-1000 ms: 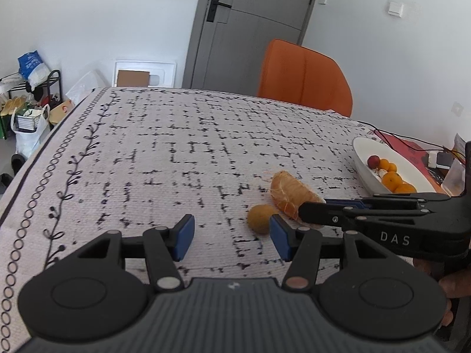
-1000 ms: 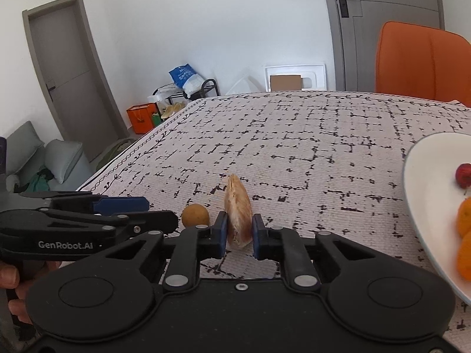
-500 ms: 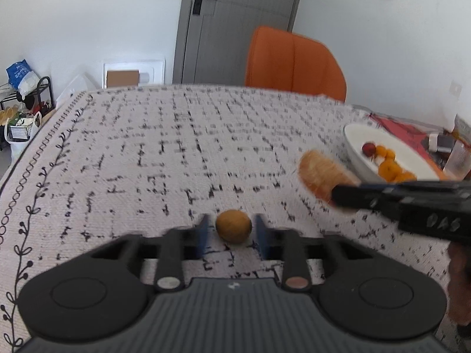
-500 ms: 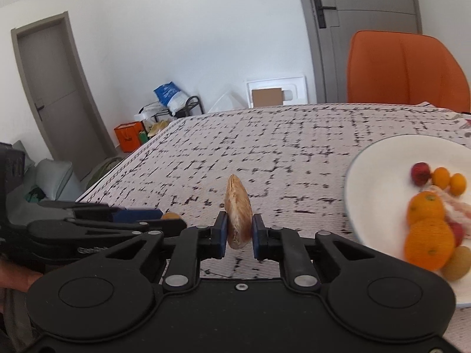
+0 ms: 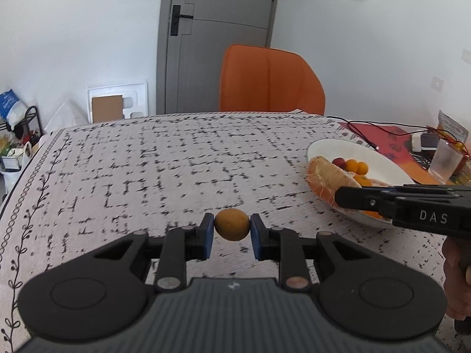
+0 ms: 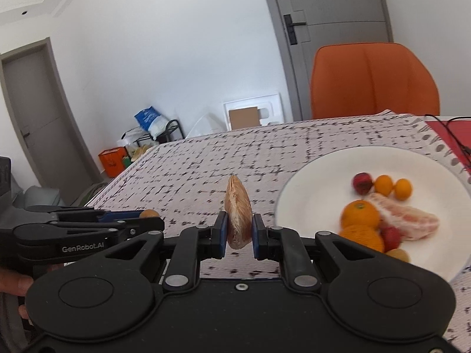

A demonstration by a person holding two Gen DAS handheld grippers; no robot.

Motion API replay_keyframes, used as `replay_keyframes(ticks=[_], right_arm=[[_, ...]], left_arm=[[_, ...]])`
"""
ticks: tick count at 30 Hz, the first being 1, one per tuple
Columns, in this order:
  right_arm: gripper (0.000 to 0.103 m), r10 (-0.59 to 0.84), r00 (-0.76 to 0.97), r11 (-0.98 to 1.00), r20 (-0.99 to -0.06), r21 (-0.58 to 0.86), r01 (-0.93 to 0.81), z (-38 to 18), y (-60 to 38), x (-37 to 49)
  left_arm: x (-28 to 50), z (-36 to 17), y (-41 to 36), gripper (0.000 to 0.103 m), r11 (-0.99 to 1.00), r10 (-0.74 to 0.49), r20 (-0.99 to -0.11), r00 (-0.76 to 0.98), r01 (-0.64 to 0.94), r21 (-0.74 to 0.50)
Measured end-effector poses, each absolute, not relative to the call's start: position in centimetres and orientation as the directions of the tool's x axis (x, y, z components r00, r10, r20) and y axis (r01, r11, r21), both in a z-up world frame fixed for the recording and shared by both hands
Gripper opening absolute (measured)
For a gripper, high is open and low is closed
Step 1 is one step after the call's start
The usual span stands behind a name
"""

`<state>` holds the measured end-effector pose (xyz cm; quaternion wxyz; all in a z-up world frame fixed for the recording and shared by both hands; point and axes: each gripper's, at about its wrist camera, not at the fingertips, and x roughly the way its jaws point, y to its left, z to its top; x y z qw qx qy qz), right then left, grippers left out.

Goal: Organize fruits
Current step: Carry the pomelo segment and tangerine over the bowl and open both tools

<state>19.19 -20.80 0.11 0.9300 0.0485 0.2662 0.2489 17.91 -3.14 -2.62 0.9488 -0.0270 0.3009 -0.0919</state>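
My left gripper [image 5: 231, 232] is shut on a small round yellow-brown fruit [image 5: 232, 224] and holds it above the patterned tablecloth. My right gripper [image 6: 238, 232] is shut on a peeled pomelo segment [image 6: 238, 216], held upright above the cloth just left of the white plate [image 6: 312, 182]. In the left wrist view the segment [image 5: 326, 176] hangs at the plate's near-left rim [image 5: 323, 144]. The plate holds oranges [image 6: 359, 214], small kumquats [image 6: 393, 186], a red fruit [image 6: 362, 182] and another pomelo segment [image 6: 409, 220].
An orange chair [image 5: 270, 79] stands at the table's far edge. Cables, a red mat [image 5: 382, 135] and a glass [image 5: 446, 164] lie right of the plate. The left gripper's body [image 6: 82, 235] is at the left of the right wrist view.
My left gripper closed on the small round fruit and lifted it. My right gripper carried the pomelo segment rightward to the plate's rim.
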Motion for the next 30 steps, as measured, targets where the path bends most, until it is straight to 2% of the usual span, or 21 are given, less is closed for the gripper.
replay_keyframes(ticks=[12,13,15,16,30], right_arm=[[0.016,0.433,0.785,0.901,-0.442,0.227,-0.369,0.5,-24.1,19.6],[0.018,0.426,0.792,0.905,-0.438,0.223,-0.363,0.5,-24.3,19.6],[0.034,0.412,0.806,0.91,-0.425,0.227,-0.346,0.5,-24.9,19.6],[0.034,0.411,0.806,0.911,-0.425,0.226,-0.345,0.5,-25.1,19.6],[0.034,0.364,0.831,0.925,-0.422,0.27,-0.268,0.0,-29.6,18.3]], left_arm=[[18.3,-2.0,-5.4,0.025,0.975,-0.219,-0.559,0.8,0.203,-0.092],[18.4,-2.0,-5.6,0.025,0.974,-0.222,-0.559,0.799,0.206,-0.093],[18.5,-1.8,-5.9,0.025,0.973,-0.228,-0.56,0.797,0.213,-0.093],[18.6,-1.7,-6.2,0.025,0.972,-0.229,-0.559,0.797,0.217,-0.089],[20.5,-1.0,-10.4,0.025,0.948,-0.285,-0.553,0.783,0.314,-0.043]])
